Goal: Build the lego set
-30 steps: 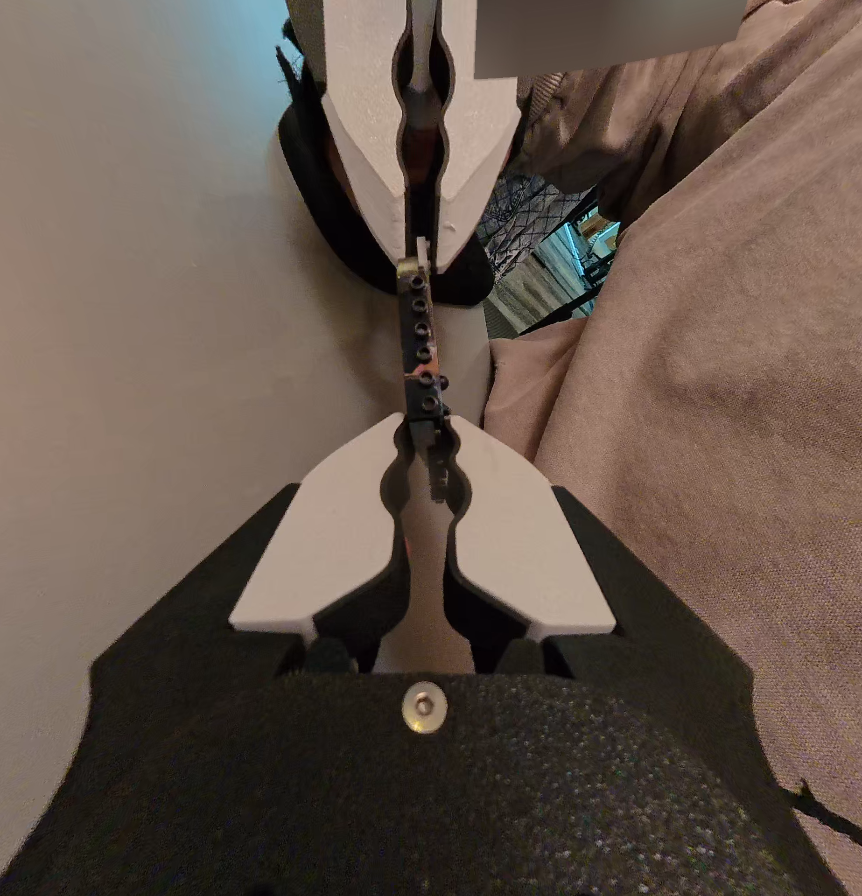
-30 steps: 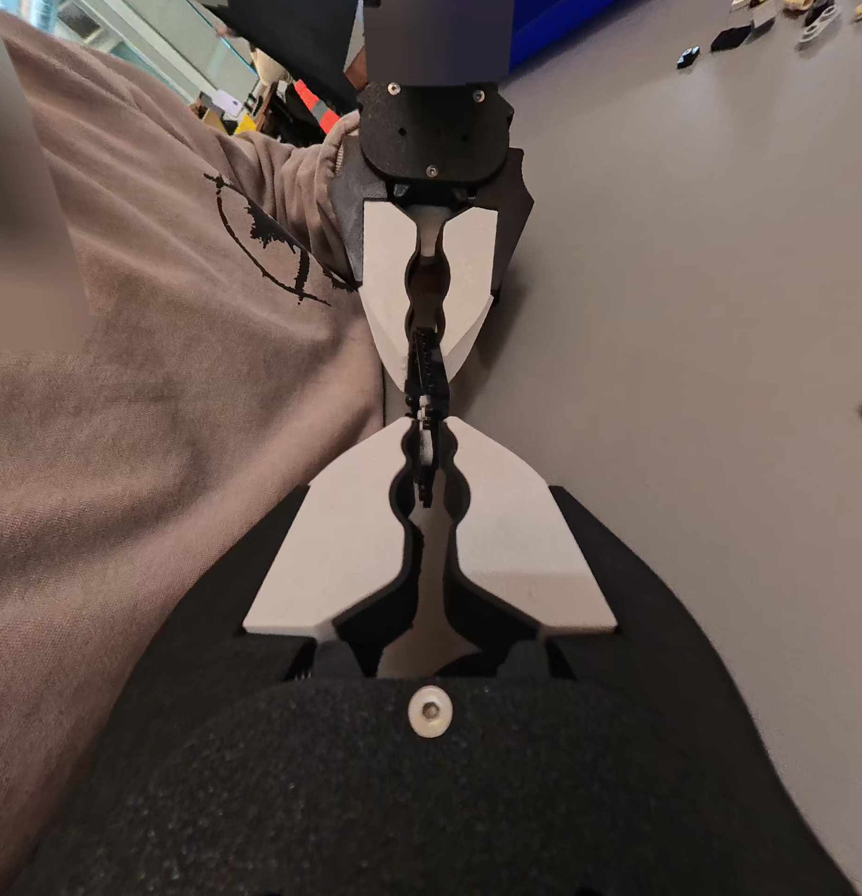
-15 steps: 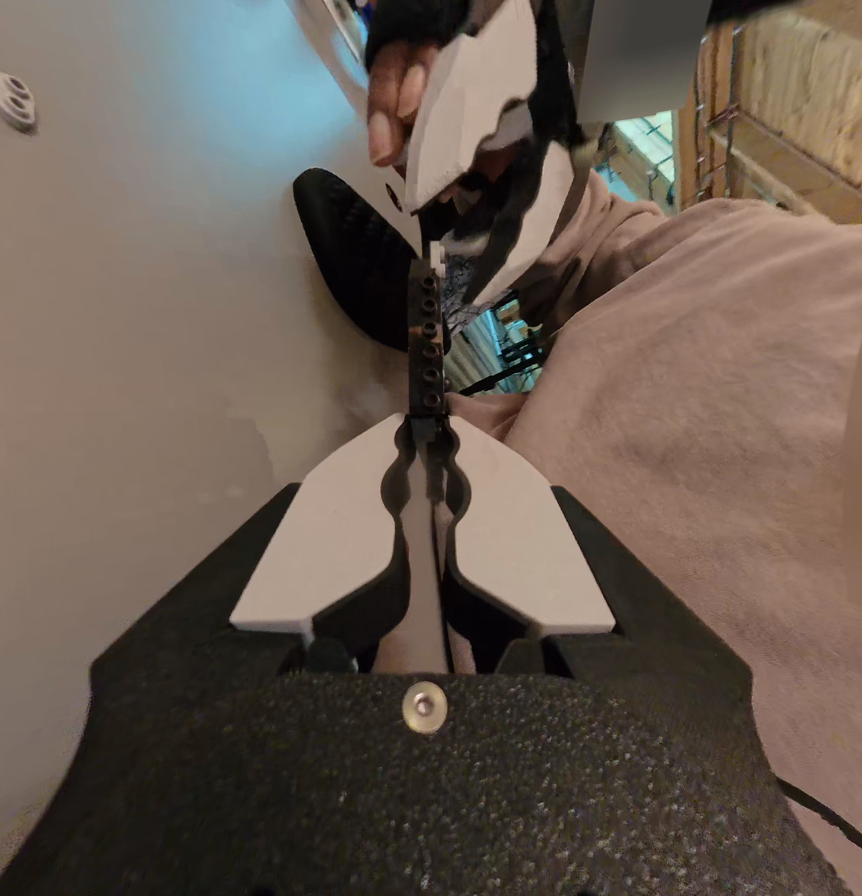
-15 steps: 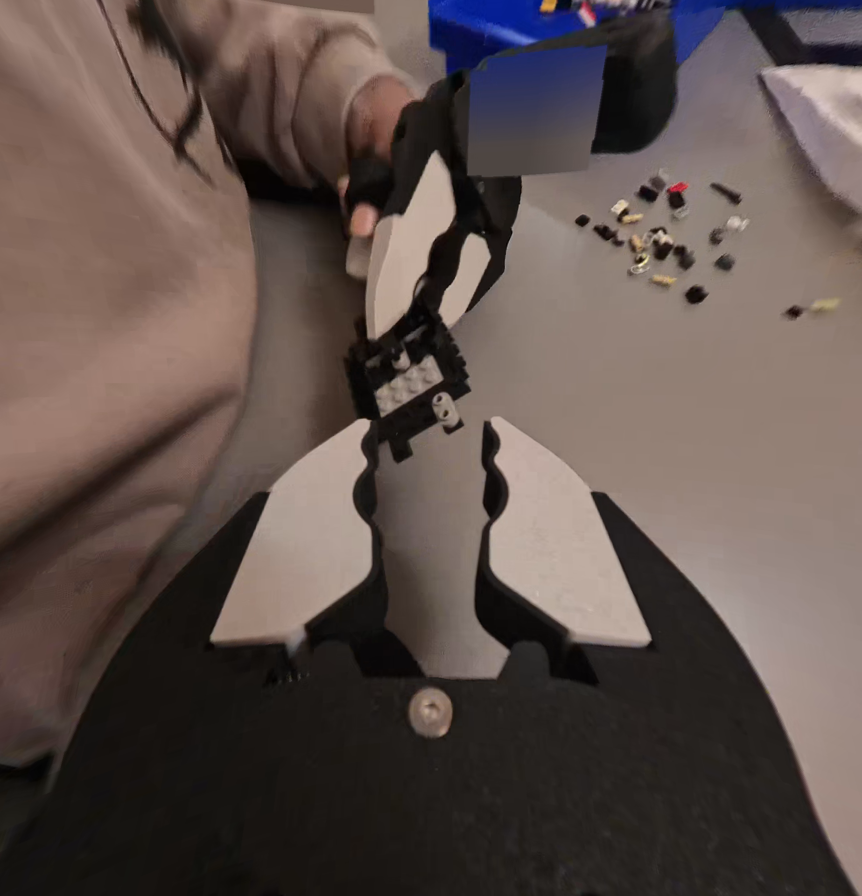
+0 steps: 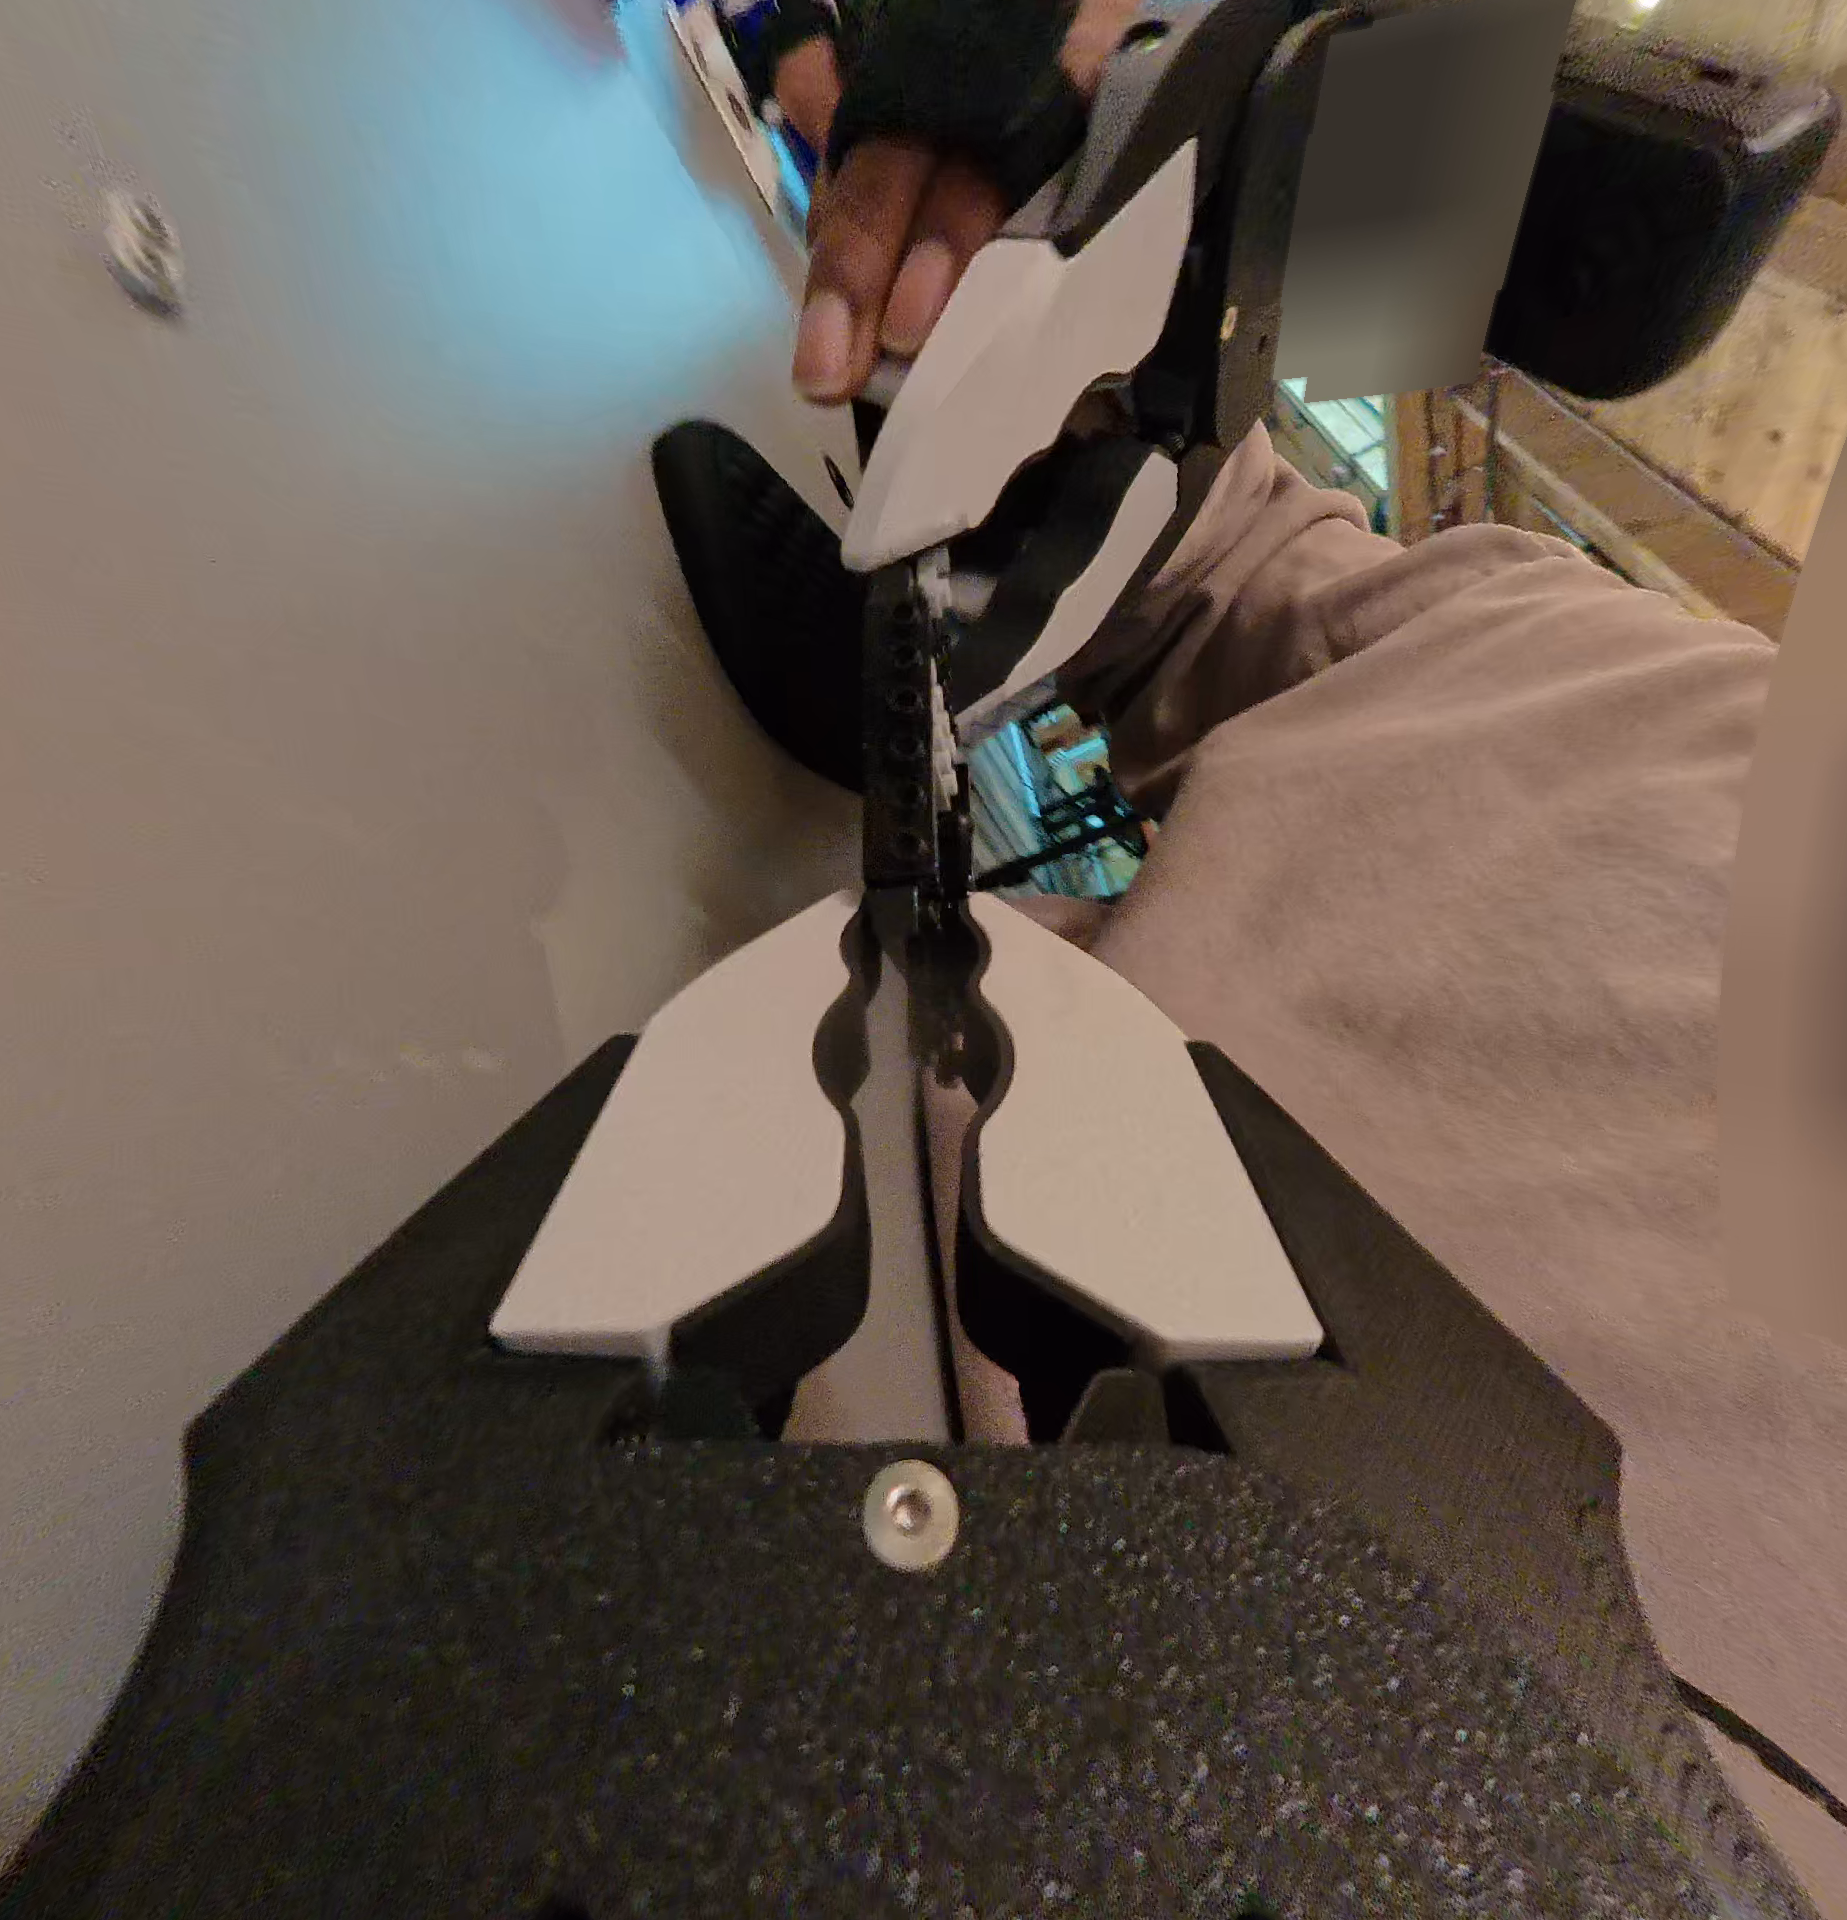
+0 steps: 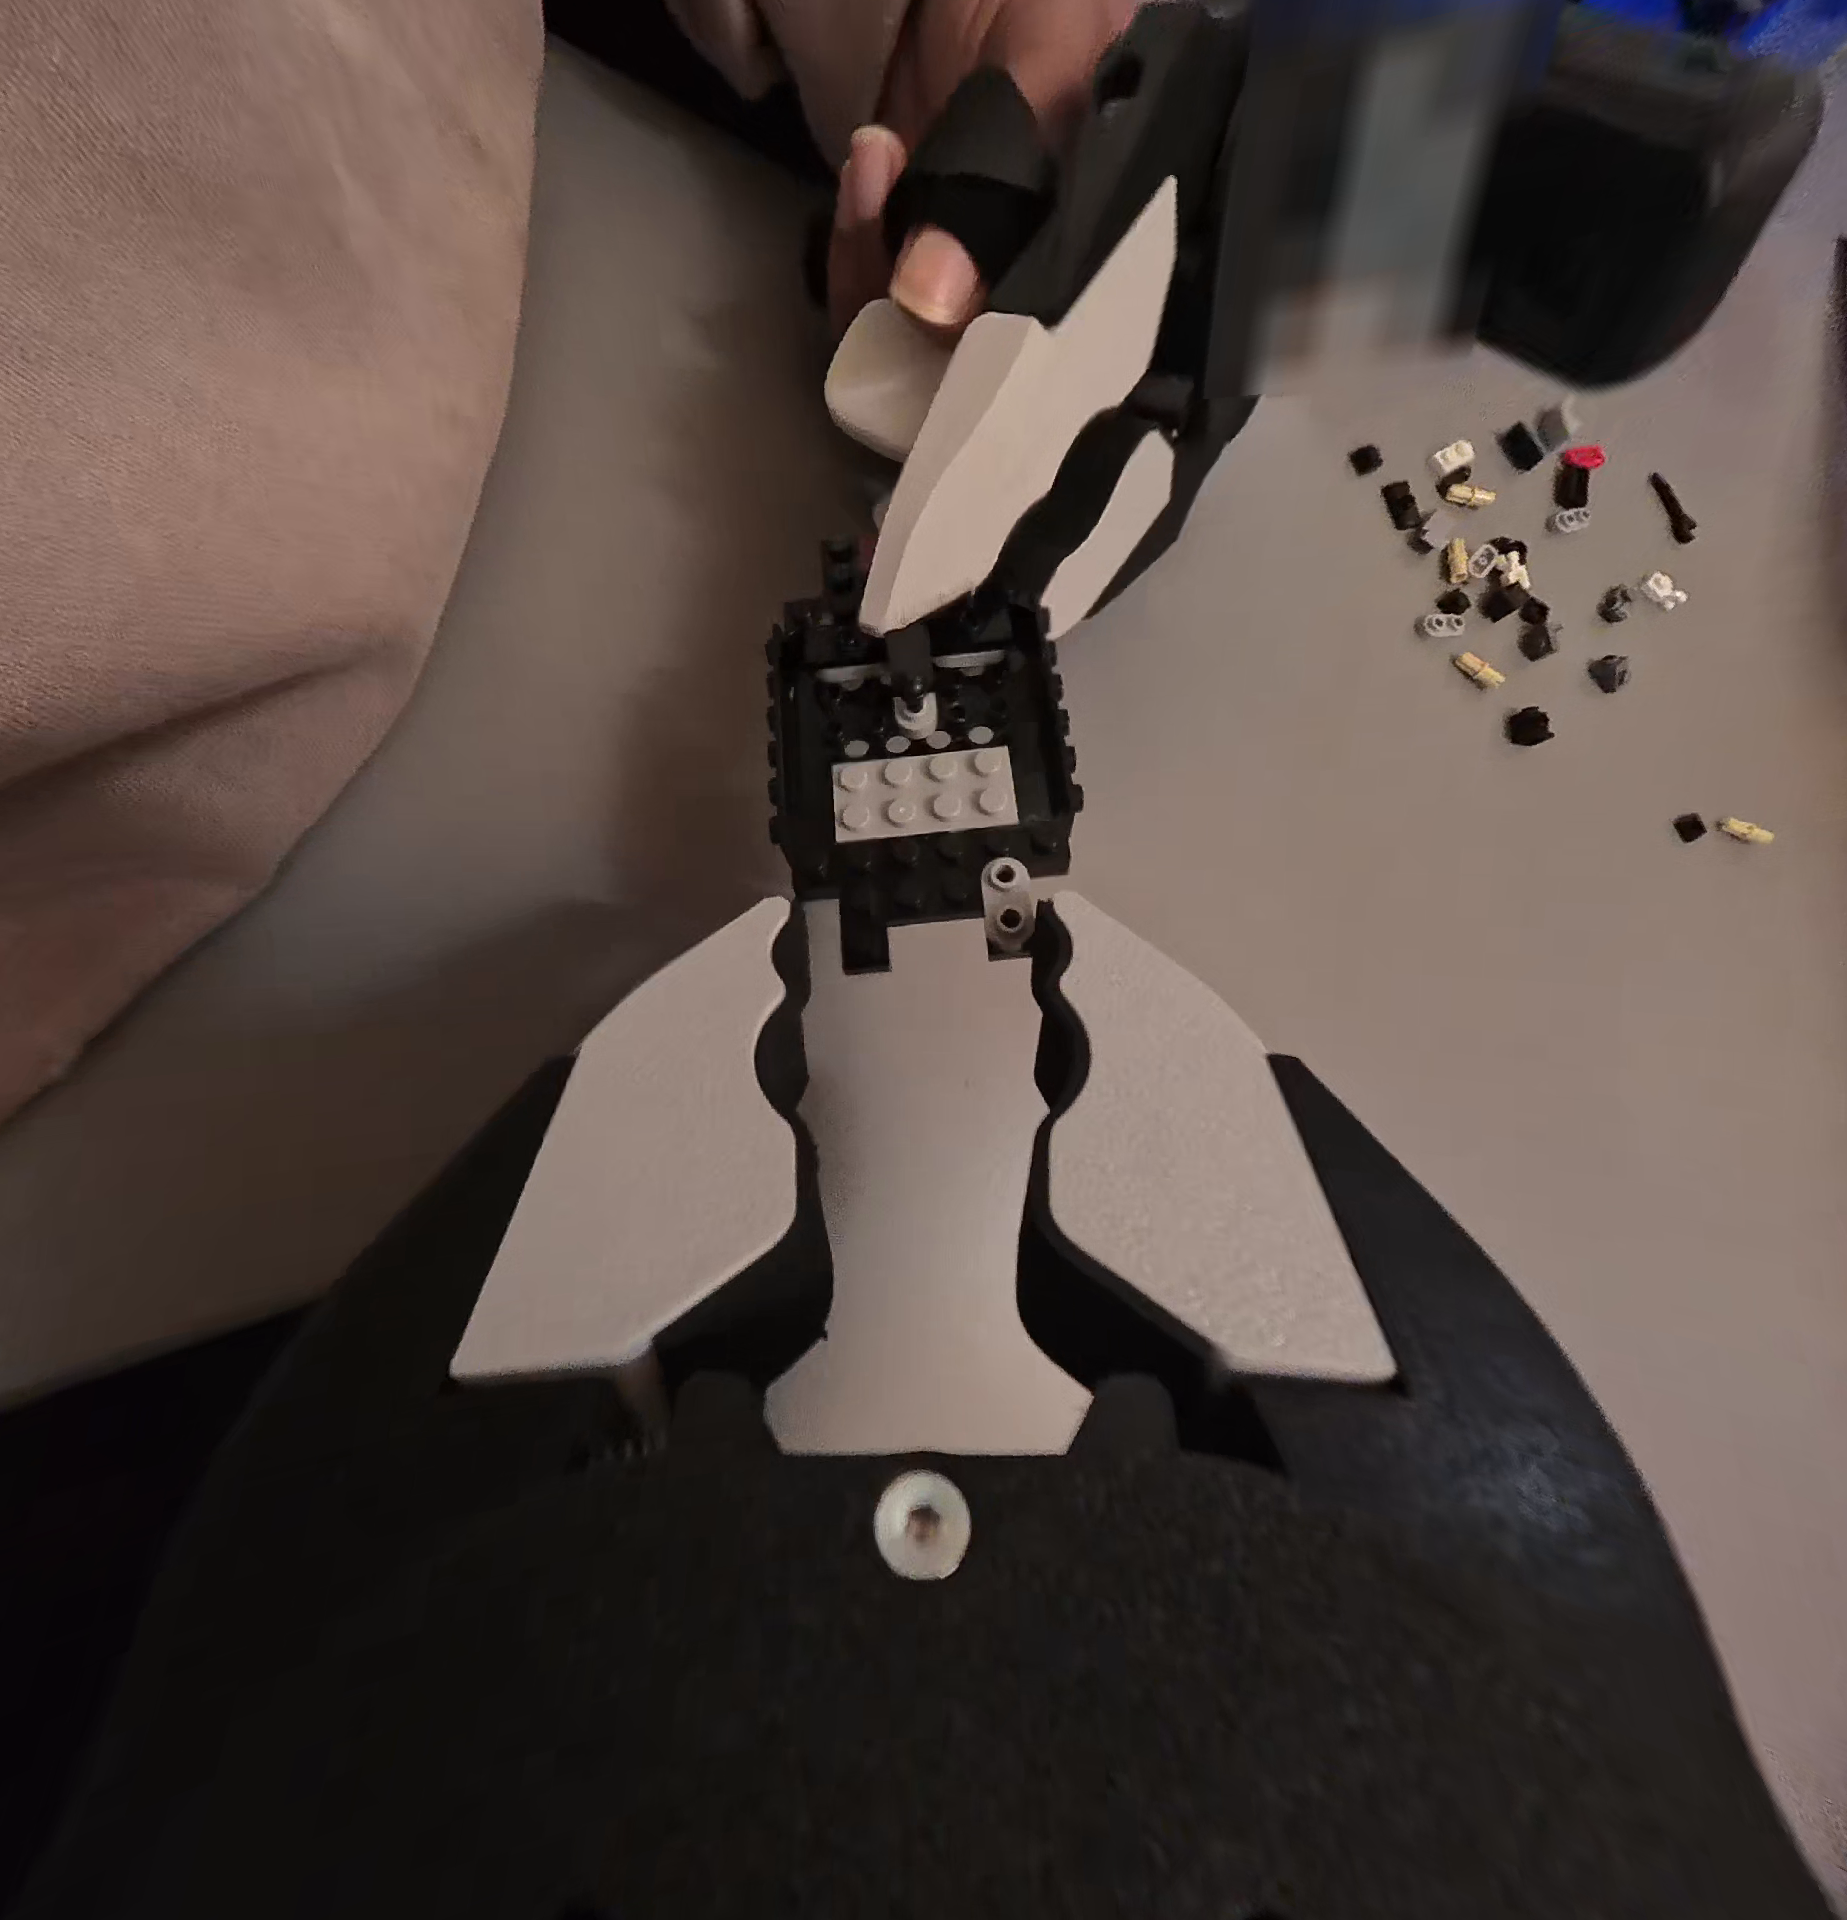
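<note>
Left gripper (image 5: 921, 914) is clamped tight on the studded black build (image 6: 919, 769). Right gripper (image 6: 924, 925) gapes wide, fingertips just beside its edge, holding nothing.

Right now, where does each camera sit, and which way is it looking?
Left wrist view: rides the left tongs, facing along them at the lego build they clamp edge-on; a gloved hand shows beyond.
Right wrist view: rides the open right tongs, facing the build's studded top and loose pieces.
Shared: the build and both tongs.
</note>
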Demonstrator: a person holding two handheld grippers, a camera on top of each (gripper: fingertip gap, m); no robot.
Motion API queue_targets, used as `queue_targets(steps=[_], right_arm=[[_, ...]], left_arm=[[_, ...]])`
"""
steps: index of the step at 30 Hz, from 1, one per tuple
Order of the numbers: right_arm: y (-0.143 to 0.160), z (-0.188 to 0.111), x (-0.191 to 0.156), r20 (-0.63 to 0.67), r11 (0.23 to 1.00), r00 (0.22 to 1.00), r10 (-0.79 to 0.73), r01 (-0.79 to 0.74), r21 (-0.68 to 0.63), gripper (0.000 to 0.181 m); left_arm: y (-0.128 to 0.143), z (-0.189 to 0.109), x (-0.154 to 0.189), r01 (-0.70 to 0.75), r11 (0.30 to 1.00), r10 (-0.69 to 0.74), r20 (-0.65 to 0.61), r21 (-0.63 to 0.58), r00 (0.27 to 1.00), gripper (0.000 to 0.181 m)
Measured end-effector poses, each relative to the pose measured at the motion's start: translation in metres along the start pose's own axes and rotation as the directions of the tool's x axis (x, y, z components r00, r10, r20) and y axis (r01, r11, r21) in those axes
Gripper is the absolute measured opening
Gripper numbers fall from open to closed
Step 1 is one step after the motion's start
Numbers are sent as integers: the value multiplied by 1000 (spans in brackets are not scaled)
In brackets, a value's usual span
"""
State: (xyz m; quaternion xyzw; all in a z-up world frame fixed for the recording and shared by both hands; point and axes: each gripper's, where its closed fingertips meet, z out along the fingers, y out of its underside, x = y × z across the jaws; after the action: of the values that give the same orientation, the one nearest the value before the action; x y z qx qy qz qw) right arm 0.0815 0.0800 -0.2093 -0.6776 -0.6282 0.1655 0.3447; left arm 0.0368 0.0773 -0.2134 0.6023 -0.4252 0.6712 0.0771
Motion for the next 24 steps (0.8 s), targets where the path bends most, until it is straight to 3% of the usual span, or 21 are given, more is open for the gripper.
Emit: queue_targets(steps=[3,10,15,20,24], right_arm=[[2,-4,11,23,993,996,86,-87,79,34],[29,14,31,75,982,984,159,-165,89,34],[42,27,36,152,976,970,189,-203,84,34],[54,42,42,156,984,972,177,-181,6,35],[55,41,49,142,982,972,188,-190,-2,40]], left_arm=[[-10,-10,-8,-119,993,115,124,23,986,32],[-23,-28,-35,-274,962,255,378,-3,890,34],[-23,-39,-51,-378,917,387,514,-127,766,34],[-19,-38,-59,-403,895,438,548,-192,712,34],[-24,-41,-59,-421,891,438,563,-169,701,33]])
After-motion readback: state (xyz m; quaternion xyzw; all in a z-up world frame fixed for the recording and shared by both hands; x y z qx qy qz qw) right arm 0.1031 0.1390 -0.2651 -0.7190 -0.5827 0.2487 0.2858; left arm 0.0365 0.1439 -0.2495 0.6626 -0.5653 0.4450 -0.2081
